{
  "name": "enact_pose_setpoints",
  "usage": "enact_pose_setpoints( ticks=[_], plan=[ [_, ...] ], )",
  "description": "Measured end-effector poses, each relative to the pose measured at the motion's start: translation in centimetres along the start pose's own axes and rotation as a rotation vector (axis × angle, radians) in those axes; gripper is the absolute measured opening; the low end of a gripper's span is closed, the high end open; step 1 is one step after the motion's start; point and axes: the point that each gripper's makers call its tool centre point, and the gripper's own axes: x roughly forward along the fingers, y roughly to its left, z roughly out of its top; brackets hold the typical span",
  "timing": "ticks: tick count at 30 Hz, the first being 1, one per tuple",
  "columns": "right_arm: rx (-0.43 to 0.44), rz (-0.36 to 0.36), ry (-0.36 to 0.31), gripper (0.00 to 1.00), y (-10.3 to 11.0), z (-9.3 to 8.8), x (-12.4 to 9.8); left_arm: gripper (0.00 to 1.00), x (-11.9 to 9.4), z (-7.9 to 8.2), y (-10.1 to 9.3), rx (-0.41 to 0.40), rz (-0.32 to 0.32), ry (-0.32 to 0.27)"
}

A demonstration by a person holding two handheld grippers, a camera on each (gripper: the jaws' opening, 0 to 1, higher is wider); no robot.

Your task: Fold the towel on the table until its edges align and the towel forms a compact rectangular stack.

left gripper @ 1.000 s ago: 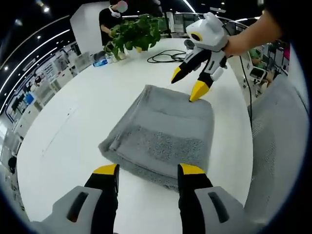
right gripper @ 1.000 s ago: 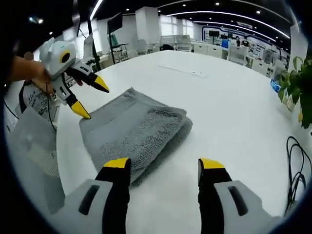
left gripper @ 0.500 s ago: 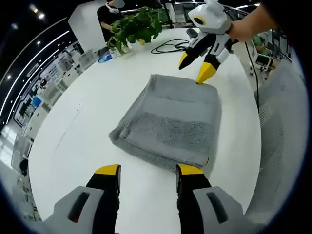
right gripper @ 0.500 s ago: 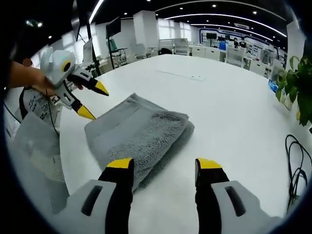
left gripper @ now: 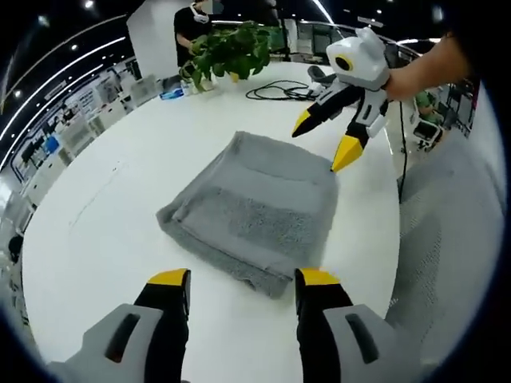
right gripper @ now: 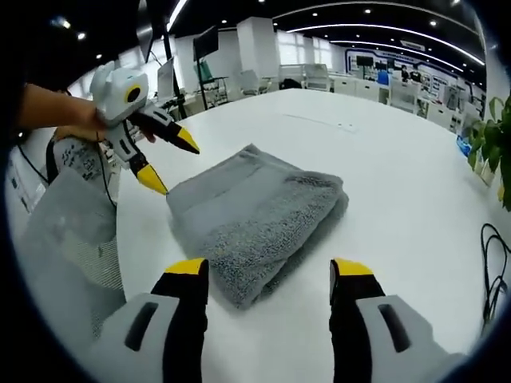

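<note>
A big bright room with rows of ceiling lights sits behind a wide white tabletop. One gray towel lies on the tabletop, folded into a thick, nearly square stack. Its edges line up fairly well, and a flat woven band runs across the top layer.

There are two grippers, each with two yellow tips. In the left gripper view, the left gripper sits low in front with its jaws spread apart, holding nothing. The towel's near corner is just past its tips, not touching them. The right gripper comes in from the upper right, held by a hand. Its jaws are spread too, and one yellow tip sits right at the far corner of the towel. I cannot tell if it touches.

In the right gripper view, the right gripper is spread wide over the towel's near end. The left gripper is at the upper left, jaws apart, one tip right by the towel's corner.

One leafy green plant stands at the far side of the tabletop. One black cable lies coiled near it. One person stands behind the plant. A gray mesh chair back is beside the tabletop.
</note>
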Motion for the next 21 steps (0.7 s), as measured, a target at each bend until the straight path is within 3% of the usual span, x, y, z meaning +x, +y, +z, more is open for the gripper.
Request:
enact_pose_setpoints(
  ticks=[3,10,21],
  plan=[
    [0.000,0.009,0.008,0.63,1.0,0.1,0.1,0.64,0.5,-0.3,-0.7,0.009,-0.007,0.014],
    [-0.020,0.023,0.031,0.65,1.0,-0.6,1.2,0.67,1.6,-0.6,-1.4,0.007,-0.012,0.032],
    [-0.045,0.022,0.074,0.64,1.4,-1.2,2.8,0.66,3.5,-0.9,-1.7,-0.022,-0.009,0.050]
  ],
)
